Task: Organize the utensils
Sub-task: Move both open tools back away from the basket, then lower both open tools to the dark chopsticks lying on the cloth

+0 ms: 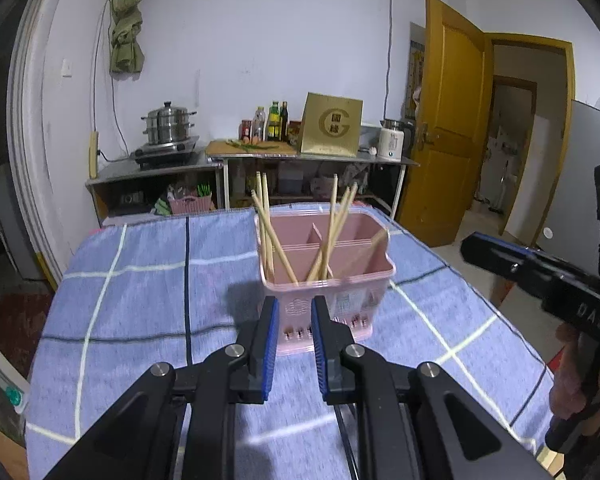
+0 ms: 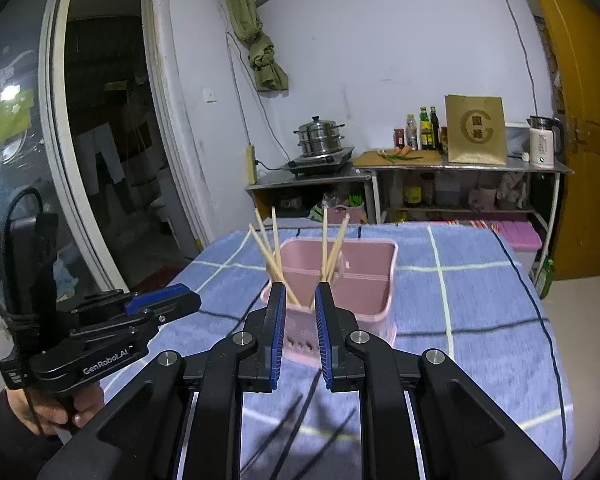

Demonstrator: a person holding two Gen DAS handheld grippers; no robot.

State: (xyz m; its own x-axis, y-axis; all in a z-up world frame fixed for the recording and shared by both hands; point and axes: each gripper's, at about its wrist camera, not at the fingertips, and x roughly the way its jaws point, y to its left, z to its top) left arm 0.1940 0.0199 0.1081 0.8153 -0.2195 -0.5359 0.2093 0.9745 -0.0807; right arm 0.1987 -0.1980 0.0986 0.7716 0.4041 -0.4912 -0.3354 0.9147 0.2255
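Observation:
A pink plastic utensil holder (image 1: 332,268) stands on the blue checked tablecloth (image 1: 140,300). Several wooden chopsticks (image 1: 274,236) lean upright in its near compartment. The holder (image 2: 356,280) and chopsticks (image 2: 270,256) also show in the right wrist view. My left gripper (image 1: 294,312) is open and empty, just in front of the holder. My right gripper (image 2: 300,300) is open and empty, also in front of the holder. Each gripper shows in the other's view: the right one (image 1: 532,272) at the right edge, the left one (image 2: 156,308) at the lower left.
Behind the table a metal counter (image 1: 308,156) holds a steamer pot (image 1: 168,124), bottles (image 1: 274,122), a gold box (image 1: 332,124) and a kettle (image 1: 392,142). A yellow door (image 1: 448,120) stands open at the right. A dark doorway (image 2: 108,140) is at the left.

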